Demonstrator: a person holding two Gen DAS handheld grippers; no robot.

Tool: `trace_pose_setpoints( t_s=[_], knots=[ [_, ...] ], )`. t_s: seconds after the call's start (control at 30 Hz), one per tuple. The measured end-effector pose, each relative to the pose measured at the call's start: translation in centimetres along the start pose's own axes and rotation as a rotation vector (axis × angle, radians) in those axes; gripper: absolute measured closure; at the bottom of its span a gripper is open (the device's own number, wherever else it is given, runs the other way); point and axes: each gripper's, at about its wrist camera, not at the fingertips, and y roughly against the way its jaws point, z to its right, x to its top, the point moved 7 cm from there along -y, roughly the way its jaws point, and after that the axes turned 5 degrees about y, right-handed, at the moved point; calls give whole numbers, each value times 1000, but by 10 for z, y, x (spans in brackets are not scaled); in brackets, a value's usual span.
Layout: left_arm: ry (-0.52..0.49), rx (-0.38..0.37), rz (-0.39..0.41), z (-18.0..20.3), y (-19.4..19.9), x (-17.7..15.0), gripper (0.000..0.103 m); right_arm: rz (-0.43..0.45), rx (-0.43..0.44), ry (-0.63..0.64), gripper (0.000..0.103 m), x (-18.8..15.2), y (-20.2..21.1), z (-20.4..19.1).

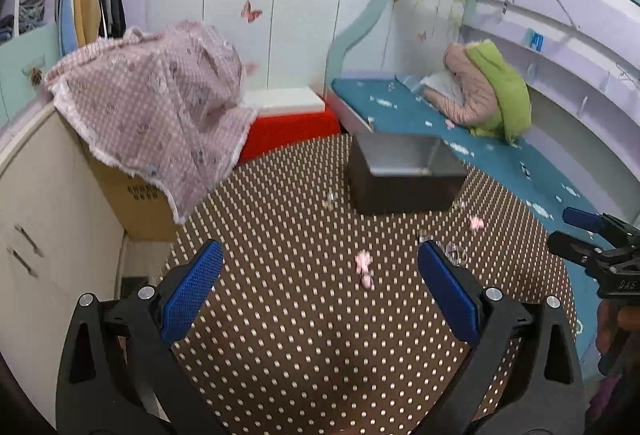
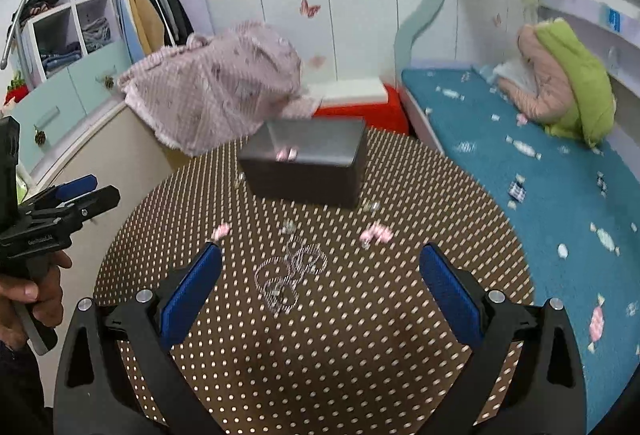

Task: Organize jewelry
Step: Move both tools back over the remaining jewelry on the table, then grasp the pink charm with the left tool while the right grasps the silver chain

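A dark open box (image 1: 404, 171) stands at the far side of a round brown dotted table (image 1: 300, 315); it also shows in the right wrist view (image 2: 308, 165), with a pink piece (image 2: 286, 154) inside. Small pink jewelry pieces (image 1: 364, 267) lie on the table, one between my left gripper's fingers. My left gripper (image 1: 318, 263) is open and empty above the table. A silver chain (image 2: 290, 273) lies coiled in front of my right gripper (image 2: 320, 263), which is open and empty. More pink pieces (image 2: 376, 234) and small clear pieces (image 2: 288, 227) lie beyond the chain.
A pink checked cloth (image 1: 160, 111) drapes over a cardboard box (image 1: 136, 203) at the left of the table. A red and white box (image 1: 292, 123) stands behind. A bed with a blue cover (image 2: 540, 195) and a green and pink jacket (image 2: 568, 91) is on the right.
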Motion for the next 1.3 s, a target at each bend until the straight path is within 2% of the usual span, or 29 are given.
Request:
trace_pose_setpoints(
  t_s=[0.17,0.37,0.53,0.6,0.77,1.0,1.07,1.1,1.17,1.2,1.23,1.27,1.3],
  knots=[
    [10,0,-49,-6,-19,-18,5,-70,5,53,8,-19,-21,-15],
    [-11,-3,-104,1,-48,-31,5,-137,30,35,8,-40,-49,-20],
    [-27,-4,-147,6,-75,-35,5,-145,45,26,8,-45,-61,-21],
    [-30,-4,-163,8,-85,-37,5,-141,48,32,11,-44,-65,-23],
    [-36,3,-188,10,-105,-38,6,-157,58,56,34,-43,-77,-31],
    [-35,4,-215,13,-119,-40,6,-148,75,61,47,-42,-81,-36],
    [-41,-2,-226,16,-123,-43,15,-150,84,62,56,-42,-83,-38],
    [-41,-6,-236,17,-125,-44,29,-151,82,66,57,-43,-84,-39],
    [-55,-2,-233,20,-127,-46,32,-147,70,75,64,-43,-84,-42],
    [-63,-1,-231,21,-127,-45,39,-145,68,76,67,-43,-85,-42],
    [-70,-6,-229,22,-128,-45,48,-144,66,78,74,-44,-85,-42],
    [-70,-16,-230,23,-128,-44,54,-144,65,82,83,-44,-85,-42],
    [-66,-29,-233,24,-128,-43,66,-142,74,88,86,-44,-85,-44]
  ],
)
